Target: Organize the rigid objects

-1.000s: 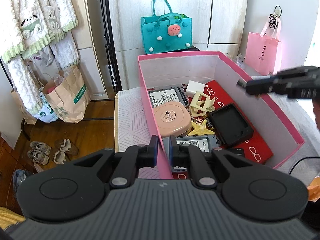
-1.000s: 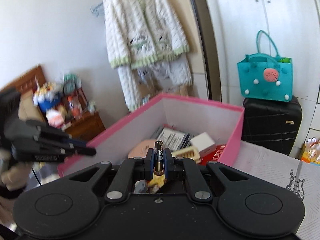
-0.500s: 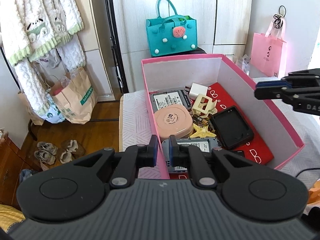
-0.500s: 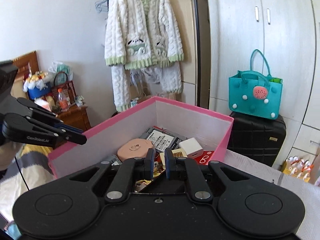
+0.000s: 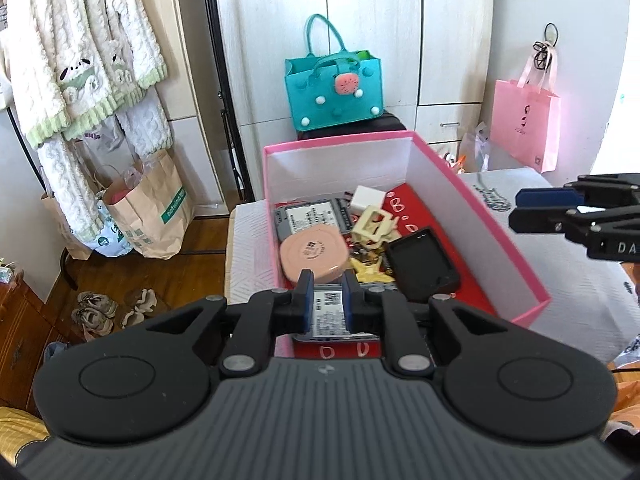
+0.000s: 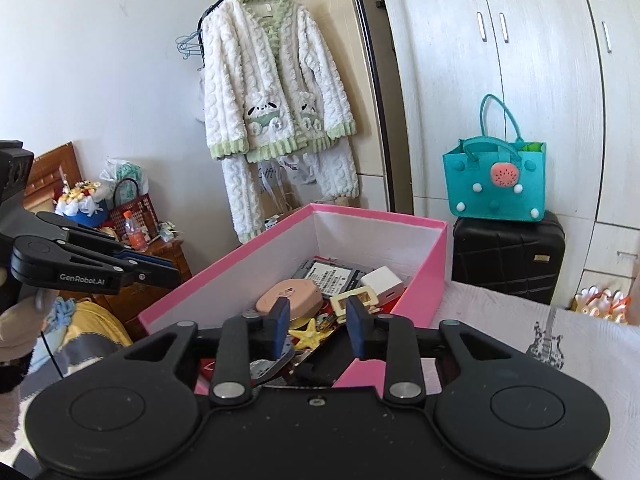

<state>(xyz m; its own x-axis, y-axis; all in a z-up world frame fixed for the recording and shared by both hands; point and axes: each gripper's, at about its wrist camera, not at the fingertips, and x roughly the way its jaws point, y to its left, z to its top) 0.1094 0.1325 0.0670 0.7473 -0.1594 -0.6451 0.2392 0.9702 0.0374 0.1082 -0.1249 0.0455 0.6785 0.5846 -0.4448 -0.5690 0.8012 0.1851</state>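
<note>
Tall white wardrobe doors (image 6: 540,80) with slim metal handles fill the far wall, bright in daylight from the right. A fluffy cream cardigan with green trim (image 6: 272,92) hangs on a black clothes rail (image 5: 216,80) against a plain white wall (image 6: 100,60). A teal felt tote bag (image 6: 494,178) sits on a black hard-shell suitcase (image 6: 508,254). A pink paper gift bag (image 5: 525,124) hangs from a wall hook. The floor is warm brown wood (image 5: 120,280), with brown paper shopping bags (image 5: 150,208) and worn shoes (image 5: 96,312) on it. A dark wooden dresser (image 6: 160,256) in the left corner carries flowers and a bottle. The surface wears a white quilted cloth (image 5: 248,264).
</note>
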